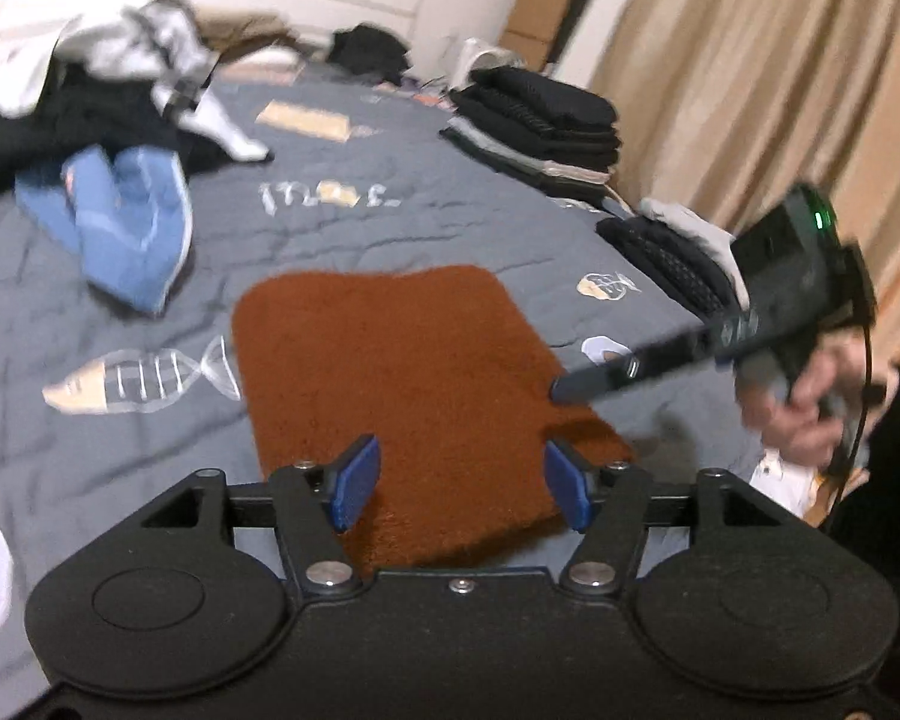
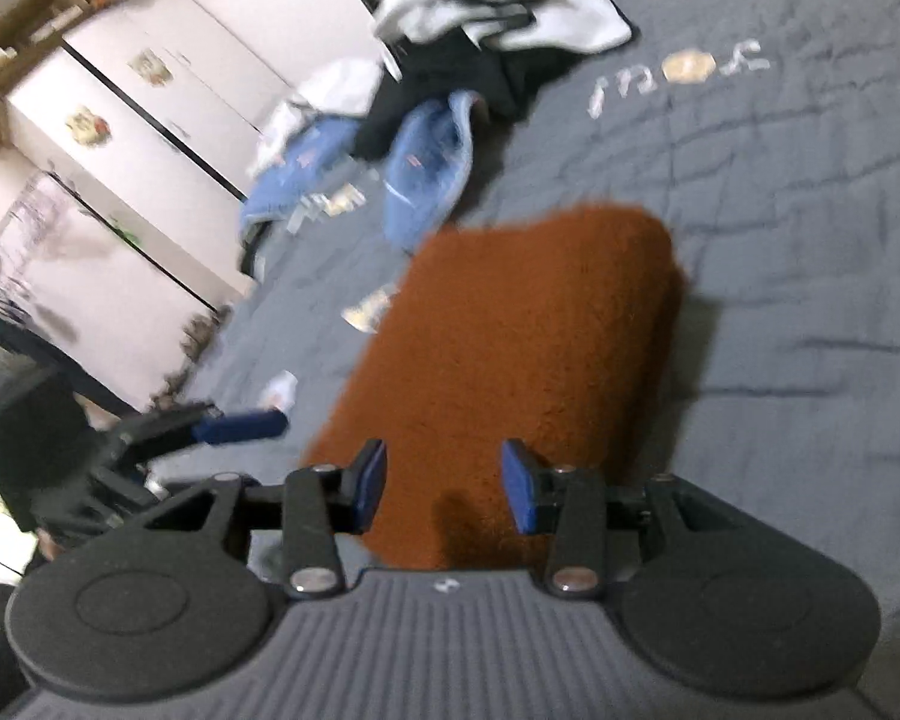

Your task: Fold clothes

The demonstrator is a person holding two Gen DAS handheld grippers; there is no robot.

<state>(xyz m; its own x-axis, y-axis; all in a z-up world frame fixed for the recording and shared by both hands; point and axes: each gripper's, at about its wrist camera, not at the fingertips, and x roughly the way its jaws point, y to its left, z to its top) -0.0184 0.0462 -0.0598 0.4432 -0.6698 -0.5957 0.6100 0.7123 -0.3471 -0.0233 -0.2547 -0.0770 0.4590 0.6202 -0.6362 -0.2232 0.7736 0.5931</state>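
Note:
A rust-brown fleecy garment (image 1: 402, 384) lies folded into a flat rectangle on the grey bedspread (image 1: 342, 204); it also shows in the right wrist view (image 2: 510, 348). My left gripper (image 1: 459, 483) is open and empty, just above the garment's near edge. My right gripper (image 2: 444, 486) is open and empty, over the garment's near end. In the left wrist view the right gripper (image 1: 576, 384) comes in from the right, its tip at the garment's right edge. In the right wrist view the left gripper (image 2: 240, 425) shows at the left.
A heap of unfolded clothes (image 1: 90, 102), black, white and blue, lies at the bed's far left (image 2: 450, 72). Stacks of folded dark clothes (image 1: 540, 126) sit along the bed's right edge. Beige curtains (image 1: 780, 72) hang at the right. White cabinets (image 2: 120, 138) stand beyond the bed.

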